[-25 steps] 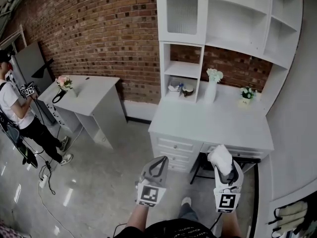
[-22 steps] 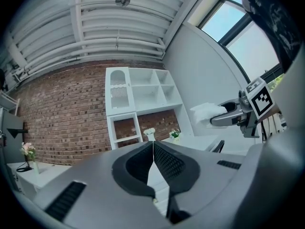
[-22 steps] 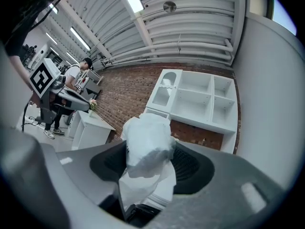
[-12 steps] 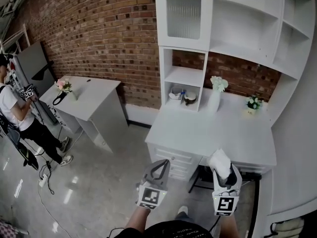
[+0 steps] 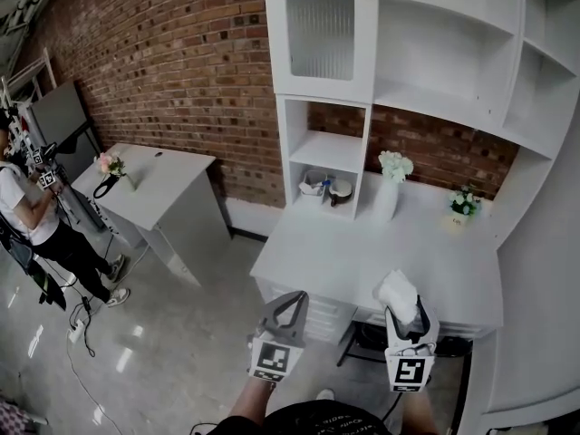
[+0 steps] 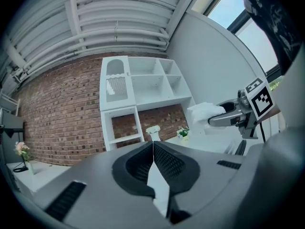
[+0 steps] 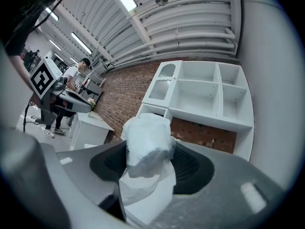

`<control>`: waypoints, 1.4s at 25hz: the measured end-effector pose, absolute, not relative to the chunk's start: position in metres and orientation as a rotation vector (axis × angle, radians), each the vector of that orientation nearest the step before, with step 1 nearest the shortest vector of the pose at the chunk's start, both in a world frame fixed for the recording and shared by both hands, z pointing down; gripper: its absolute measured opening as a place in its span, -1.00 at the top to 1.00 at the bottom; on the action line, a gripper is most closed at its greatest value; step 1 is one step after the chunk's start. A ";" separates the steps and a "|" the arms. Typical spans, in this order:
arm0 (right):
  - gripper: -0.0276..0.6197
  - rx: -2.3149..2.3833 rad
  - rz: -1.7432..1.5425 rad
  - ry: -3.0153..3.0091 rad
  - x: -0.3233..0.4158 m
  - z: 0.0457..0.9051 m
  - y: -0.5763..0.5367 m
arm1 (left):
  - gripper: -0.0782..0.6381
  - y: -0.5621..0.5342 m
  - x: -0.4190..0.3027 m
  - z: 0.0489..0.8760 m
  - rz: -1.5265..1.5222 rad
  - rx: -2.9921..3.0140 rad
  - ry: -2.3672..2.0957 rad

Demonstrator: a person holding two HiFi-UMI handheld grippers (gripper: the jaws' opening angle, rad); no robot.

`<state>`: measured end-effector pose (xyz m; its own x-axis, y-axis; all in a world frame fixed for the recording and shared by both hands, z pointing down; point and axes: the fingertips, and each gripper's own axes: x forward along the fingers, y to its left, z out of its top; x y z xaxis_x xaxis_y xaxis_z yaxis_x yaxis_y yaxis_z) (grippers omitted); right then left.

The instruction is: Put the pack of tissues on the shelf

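Observation:
A white pack of tissues (image 5: 400, 292) sticks up out of my right gripper (image 5: 405, 308), whose jaws are shut on it; in the right gripper view the pack (image 7: 147, 144) fills the space between the pads. My left gripper (image 5: 290, 308) hangs beside it at the bottom centre, jaws shut with nothing held, the tips meeting (image 6: 153, 144). Both grippers point level toward the white desk (image 5: 362, 261) and its tall white shelf unit (image 5: 426, 53). The shelf unit has open compartments (image 7: 200, 97) above the desk. The right gripper with the pack also shows in the left gripper view (image 6: 224, 116).
On the desk stand a white vase with flowers (image 5: 390, 181), a small potted plant (image 5: 462, 205) and small items in the lower cubby (image 5: 324, 187). A second white table (image 5: 149, 184) stands left by the brick wall (image 5: 172, 62). A person (image 5: 32, 216) stands at far left.
Both grippers have moved forward toward the desk and shelf unit, which now look nearer and lower in the head view. The pack stays held in the right gripper.

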<state>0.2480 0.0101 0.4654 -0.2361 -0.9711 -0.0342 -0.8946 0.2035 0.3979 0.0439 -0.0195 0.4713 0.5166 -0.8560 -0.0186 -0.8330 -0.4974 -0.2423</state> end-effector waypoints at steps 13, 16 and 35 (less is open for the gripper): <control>0.10 1.716 -0.478 -2.353 0.255 0.467 -0.040 | 0.75 -0.064 0.068 0.469 -0.136 -2.504 1.508; 0.10 1.706 -0.480 -2.354 0.255 0.470 -0.046 | 0.75 -0.068 0.069 0.471 -0.147 -2.501 1.511; 0.10 1.754 -0.454 -2.314 0.254 0.468 -0.095 | 0.75 -0.121 0.043 0.474 -0.143 -2.487 1.542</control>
